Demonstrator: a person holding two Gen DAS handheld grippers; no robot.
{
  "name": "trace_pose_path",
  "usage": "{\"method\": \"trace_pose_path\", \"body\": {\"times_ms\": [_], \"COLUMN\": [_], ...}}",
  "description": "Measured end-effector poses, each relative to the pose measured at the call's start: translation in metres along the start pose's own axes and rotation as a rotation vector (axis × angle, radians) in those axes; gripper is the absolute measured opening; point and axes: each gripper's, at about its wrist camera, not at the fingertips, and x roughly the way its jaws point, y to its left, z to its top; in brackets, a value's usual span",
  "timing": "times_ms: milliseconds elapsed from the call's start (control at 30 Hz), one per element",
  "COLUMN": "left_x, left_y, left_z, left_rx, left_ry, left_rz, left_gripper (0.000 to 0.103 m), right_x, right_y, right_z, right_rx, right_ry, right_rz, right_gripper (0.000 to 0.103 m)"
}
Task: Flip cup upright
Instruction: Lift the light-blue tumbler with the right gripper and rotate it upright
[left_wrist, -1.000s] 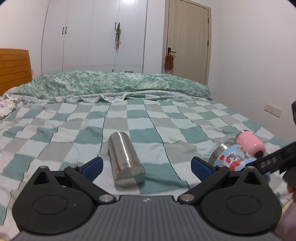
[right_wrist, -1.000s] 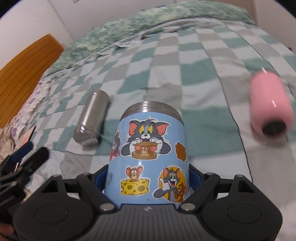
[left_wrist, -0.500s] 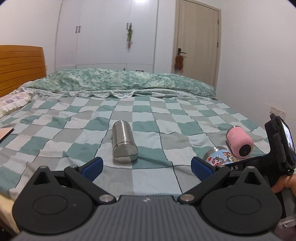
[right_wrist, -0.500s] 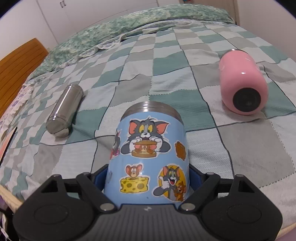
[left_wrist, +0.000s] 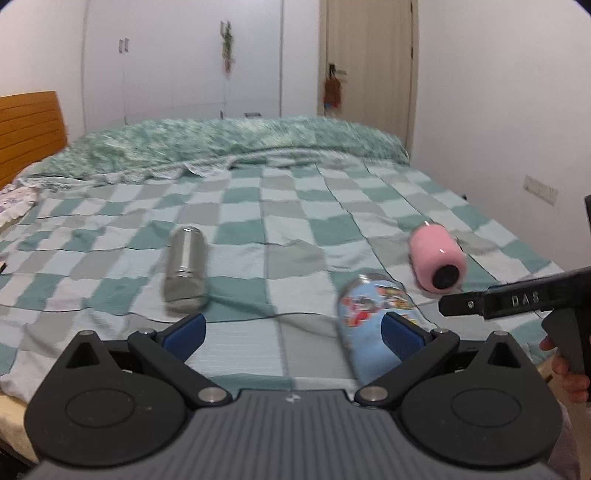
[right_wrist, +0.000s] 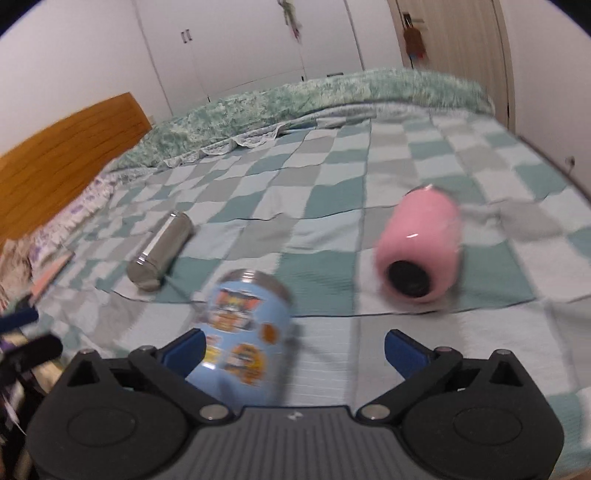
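Three cups (left_wrist: 373, 317) (left_wrist: 436, 262) (left_wrist: 185, 273), two hand-held grippers (left_wrist: 291, 330) (right_wrist: 293, 349)

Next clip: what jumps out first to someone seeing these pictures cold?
The blue cartoon-sticker cup stands on the checkered bedspread, just off the open right gripper near its left finger. A pink cup lies on its side to the right, and a steel bottle lies to the left.

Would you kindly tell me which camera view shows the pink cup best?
The right wrist view: the pink cup lies on its side there, large and unobstructed on the checked bedspread, its dark end facing the camera, though blurred. The left wrist view shows it smaller and farther off.
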Motion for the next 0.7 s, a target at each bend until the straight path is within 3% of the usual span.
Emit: {"method": "trace_pose_path", "body": {"times_ms": [200, 433, 700], "left_x": [0.042, 0.103, 0.156], "left_y": [-0.042, -0.07, -0.083], "left_z": [0.02, 0.036, 0.042], "left_rx": [-0.01, -0.055, -0.08], "left_ry": [0.15, 0.337, 0.471], "left_rz": [-0.025, -0.033, 0.029], "left_gripper": [0.103, 0.103, 0.103], "right_x": [-0.003, 0.006, 0.025], "right_y": [-0.039, -0.06, -0.075], "right_z": [-0.003, -0.013, -0.008], "right_rx": [-0.088, -0.175, -0.202], "right_ry": [-0.007, -0.031, -0.046], "right_rz": [-0.044, -0.01, 0.008], "right_gripper": [0.103, 0.103, 0.103]}}
